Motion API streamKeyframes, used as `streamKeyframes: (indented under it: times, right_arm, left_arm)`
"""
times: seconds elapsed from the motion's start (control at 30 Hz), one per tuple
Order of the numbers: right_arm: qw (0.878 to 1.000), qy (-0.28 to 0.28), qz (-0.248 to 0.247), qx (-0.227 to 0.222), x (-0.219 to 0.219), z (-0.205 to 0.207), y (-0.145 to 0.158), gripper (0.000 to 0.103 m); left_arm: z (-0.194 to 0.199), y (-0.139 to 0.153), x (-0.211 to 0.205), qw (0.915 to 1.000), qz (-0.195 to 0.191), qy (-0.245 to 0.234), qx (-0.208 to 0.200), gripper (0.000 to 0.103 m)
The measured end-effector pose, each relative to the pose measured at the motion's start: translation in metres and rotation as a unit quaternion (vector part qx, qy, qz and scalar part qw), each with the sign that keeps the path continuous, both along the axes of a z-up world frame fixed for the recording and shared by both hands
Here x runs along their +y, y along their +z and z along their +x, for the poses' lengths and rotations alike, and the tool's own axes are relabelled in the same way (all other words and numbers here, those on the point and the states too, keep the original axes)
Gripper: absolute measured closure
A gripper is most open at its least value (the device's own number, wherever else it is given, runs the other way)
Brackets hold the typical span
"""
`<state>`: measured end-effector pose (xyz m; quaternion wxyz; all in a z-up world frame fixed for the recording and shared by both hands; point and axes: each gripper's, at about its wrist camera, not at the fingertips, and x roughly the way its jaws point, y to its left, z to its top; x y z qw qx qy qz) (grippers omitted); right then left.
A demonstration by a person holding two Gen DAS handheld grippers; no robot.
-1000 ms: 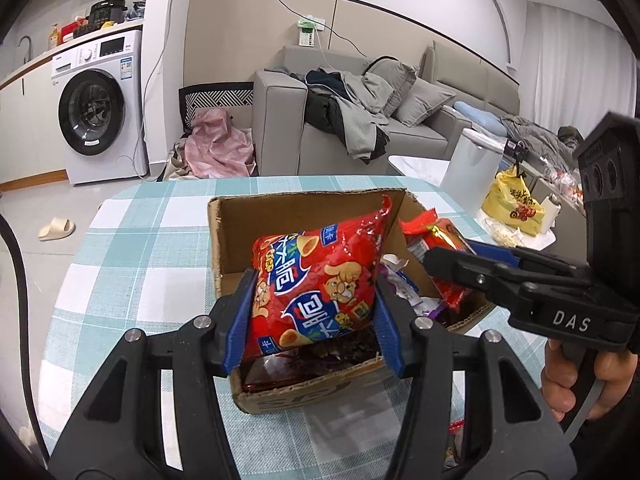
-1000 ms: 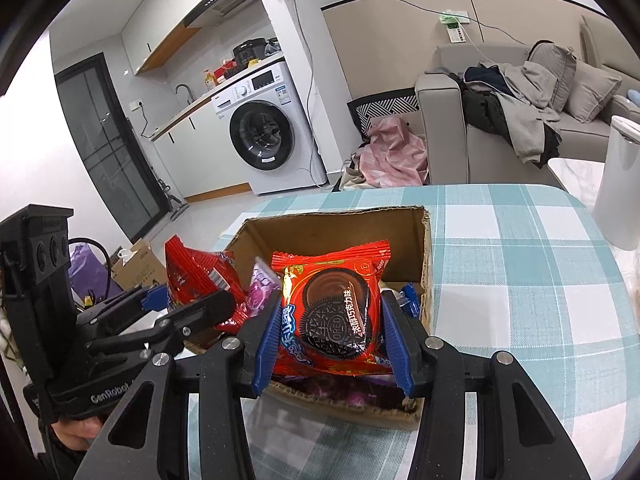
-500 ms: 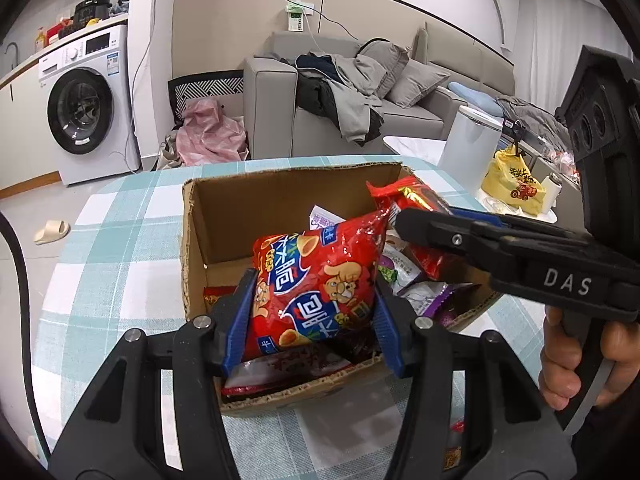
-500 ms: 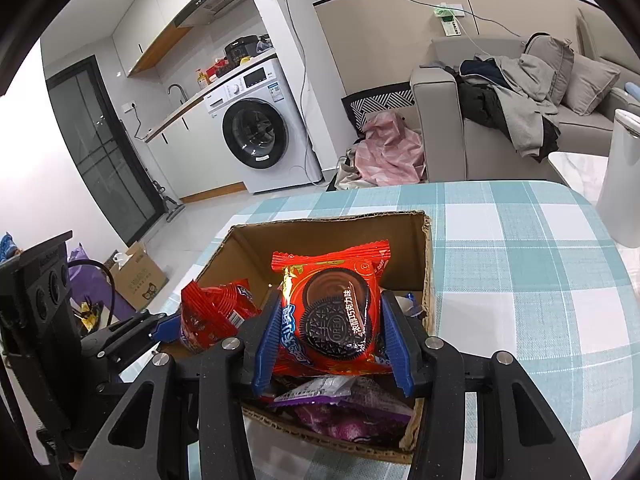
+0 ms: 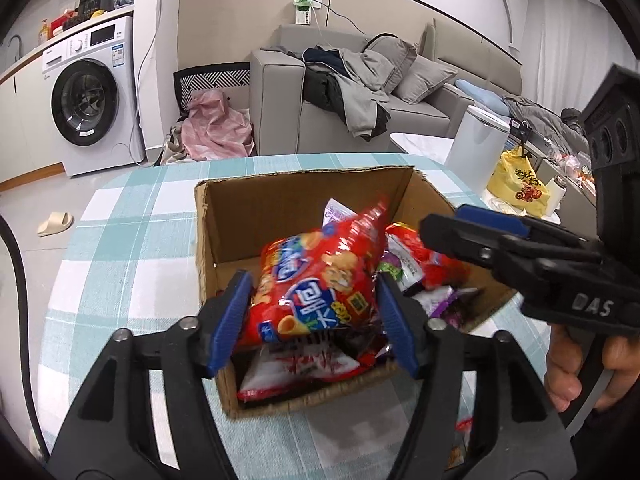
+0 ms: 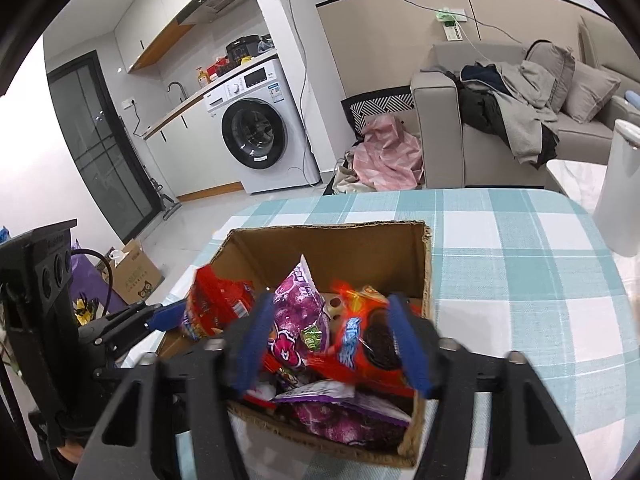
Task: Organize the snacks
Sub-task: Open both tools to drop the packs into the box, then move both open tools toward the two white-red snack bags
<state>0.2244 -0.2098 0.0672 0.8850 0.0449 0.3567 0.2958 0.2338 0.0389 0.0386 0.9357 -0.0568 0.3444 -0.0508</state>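
Observation:
A cardboard box (image 5: 304, 196) (image 6: 360, 248) full of snack packs stands on the checked table. My left gripper (image 5: 312, 320) is over the box's near left part, its jaws spread a little around a red biscuit bag (image 5: 316, 280) that still sits between the pads. My right gripper (image 6: 332, 340) is open over the box's right side; the red cookie pack (image 6: 368, 340) has dropped between its fingers and leans among purple packs (image 6: 296, 320). The right gripper's fingers (image 5: 480, 240) also show in the left wrist view.
The table carries a teal-and-white checked cloth (image 6: 520, 240). A white bin (image 5: 476, 140) and a yellow bag (image 5: 520, 184) stand beyond the table's right edge. A sofa (image 5: 360, 92) and a washing machine (image 5: 88, 92) are behind.
My right gripper has opened and the cookie pack has sunk into the box. My left gripper has widened a little around the red biscuit bag, which has tilted over the box.

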Motion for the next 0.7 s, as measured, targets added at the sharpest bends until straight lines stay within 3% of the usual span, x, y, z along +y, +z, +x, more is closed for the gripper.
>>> streamKeyframes:
  times: [0.07, 0.17, 0.33, 0.7]
  right_arm:
    - [1.000, 0.002, 0.000, -0.010, -0.006, -0.007, 0.003, 0.019]
    - [1.000, 0.004, 0.003, -0.013, -0.017, -0.019, 0.006, 0.002]
    - [1.000, -0.001, 0.006, -0.018, -0.036, -0.036, 0.008, 0.000]
    - [1.000, -0.007, -0.018, -0.005, -0.055, -0.071, -0.004, 0.000]
  left_arm:
    - [-0.009, 0.003, 0.000, 1.0000, 0.003, 0.000, -0.004, 0.021]
    - [-0.027, 0.010, -0.001, 0.9998, 0.007, 0.001, -0.019, 0.016]
    - [-0.054, 0.016, -0.002, 0.9993, 0.009, 0.007, -0.035, 0.001]
    - [-0.110, 0.021, 0.000, 0.9985, 0.012, 0.017, -0.050, 0.001]
